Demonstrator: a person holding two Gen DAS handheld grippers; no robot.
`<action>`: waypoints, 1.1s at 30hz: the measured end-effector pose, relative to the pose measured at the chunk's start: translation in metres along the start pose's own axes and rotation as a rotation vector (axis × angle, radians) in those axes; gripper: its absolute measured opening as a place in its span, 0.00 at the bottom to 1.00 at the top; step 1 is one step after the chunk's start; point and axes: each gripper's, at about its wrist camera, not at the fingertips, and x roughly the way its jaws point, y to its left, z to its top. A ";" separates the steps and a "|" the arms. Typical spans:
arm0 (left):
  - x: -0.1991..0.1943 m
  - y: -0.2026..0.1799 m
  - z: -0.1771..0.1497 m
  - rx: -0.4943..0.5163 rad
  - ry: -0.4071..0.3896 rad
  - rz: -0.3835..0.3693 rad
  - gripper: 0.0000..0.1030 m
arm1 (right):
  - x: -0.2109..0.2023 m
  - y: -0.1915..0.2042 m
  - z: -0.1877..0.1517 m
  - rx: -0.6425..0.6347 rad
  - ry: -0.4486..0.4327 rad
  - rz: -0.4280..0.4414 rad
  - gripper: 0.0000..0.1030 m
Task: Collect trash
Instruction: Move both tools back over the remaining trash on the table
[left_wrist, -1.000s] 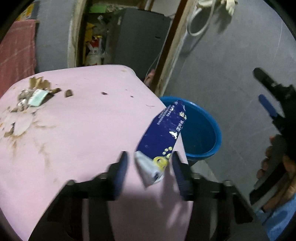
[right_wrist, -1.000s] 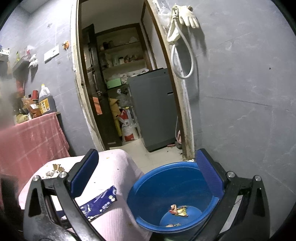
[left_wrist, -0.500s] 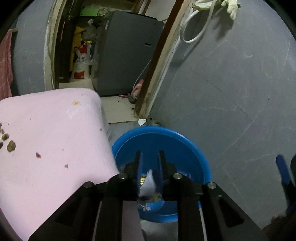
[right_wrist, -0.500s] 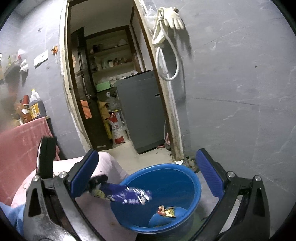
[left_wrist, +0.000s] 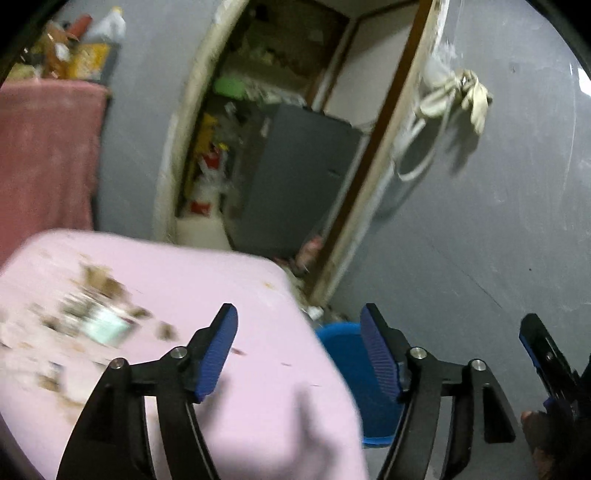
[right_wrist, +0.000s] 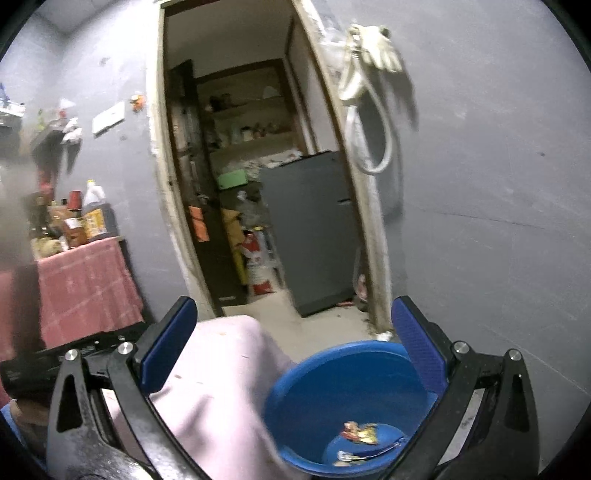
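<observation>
- Left tongs (left_wrist: 297, 350) spread wide, blue pads far apart, nothing between them and nothing touched; poised above the right edge of the pink worktop (left_wrist: 229, 280).
- Left view blurred by motion.
- Scraps (left_wrist: 99, 314) of brown and pale litter strewn near the worktop's left edge, well apart from the left tongs; single pieces too smeared to tell.
- Blue basin (left_wrist: 351, 373) just beside the worktop's right edge and lower, partly hidden behind the right pad of the left tongs.
- Right tongs (right_wrist: 295, 354) likewise gaping, gripping nothing; left pad over the worktop's corner (right_wrist: 229, 354), right pad over the basin's far rim (right_wrist: 332, 358).
- Wrappers (right_wrist: 360, 432) lying on the basin's bottom: a red-and-yellow one, with a dark blue one (right_wrist: 369, 448) just beside it toward the near wall.
- Right tongs (left_wrist: 543, 354) seen also at the right margin of the left view, only one blue-tipped finger showing.
- Behind, a grey wall, an open doorway with a grey cabinet (right_wrist: 314, 229), and a white glove (right_wrist: 376, 48) hung on the frame.
</observation>
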 end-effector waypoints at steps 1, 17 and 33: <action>-0.010 0.006 0.004 0.006 -0.023 0.018 0.70 | 0.001 0.008 0.001 -0.004 -0.005 0.016 1.00; -0.145 0.087 0.001 0.044 -0.284 0.311 0.93 | 0.022 0.155 -0.005 -0.096 -0.032 0.283 1.00; -0.132 0.150 -0.037 0.042 -0.262 0.418 0.98 | 0.067 0.206 -0.051 -0.234 0.070 0.385 1.00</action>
